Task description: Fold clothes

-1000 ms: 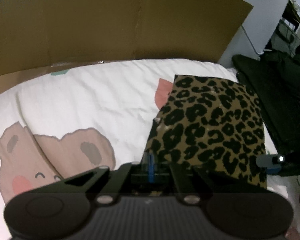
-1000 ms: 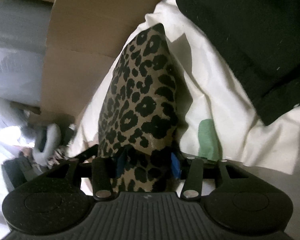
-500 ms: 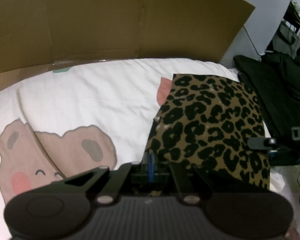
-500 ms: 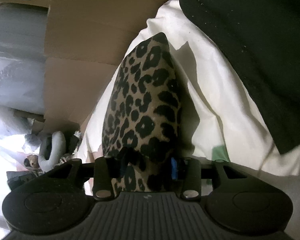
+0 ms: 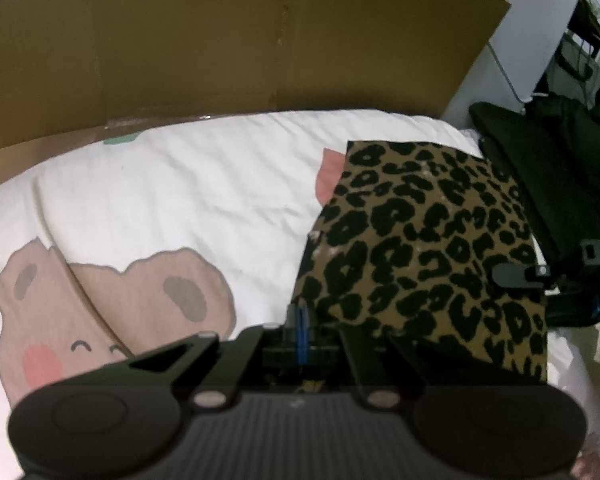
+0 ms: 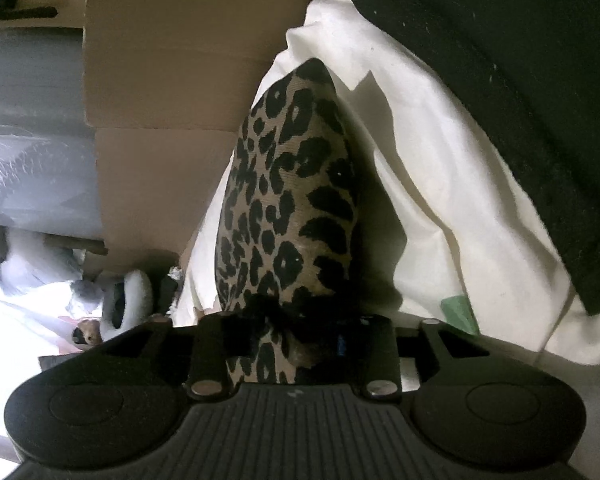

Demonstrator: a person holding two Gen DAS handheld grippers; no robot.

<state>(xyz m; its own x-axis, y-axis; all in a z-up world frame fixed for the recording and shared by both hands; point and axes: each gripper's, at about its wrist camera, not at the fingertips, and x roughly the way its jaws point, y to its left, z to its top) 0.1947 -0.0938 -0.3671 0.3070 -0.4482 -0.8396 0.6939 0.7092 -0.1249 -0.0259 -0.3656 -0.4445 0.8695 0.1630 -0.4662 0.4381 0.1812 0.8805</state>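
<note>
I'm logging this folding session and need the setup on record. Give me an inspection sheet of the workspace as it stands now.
Surface: white bedding with a pink bear print; wrinkled.
Job's things: leopard-print garment, folded flat, one edge lifted by both grippers.
Clutter: black clothing piled along the bedding's edge, beside the leopard-print garment.
Grippers: left gripper shut on the garment's near corner; right gripper shut on its other corner.
Cables: a thin cable runs down the wall at the far right.
Surroundings: cardboard sheet standing behind the bedding; a pale slipper and loose items on the floor.
</note>
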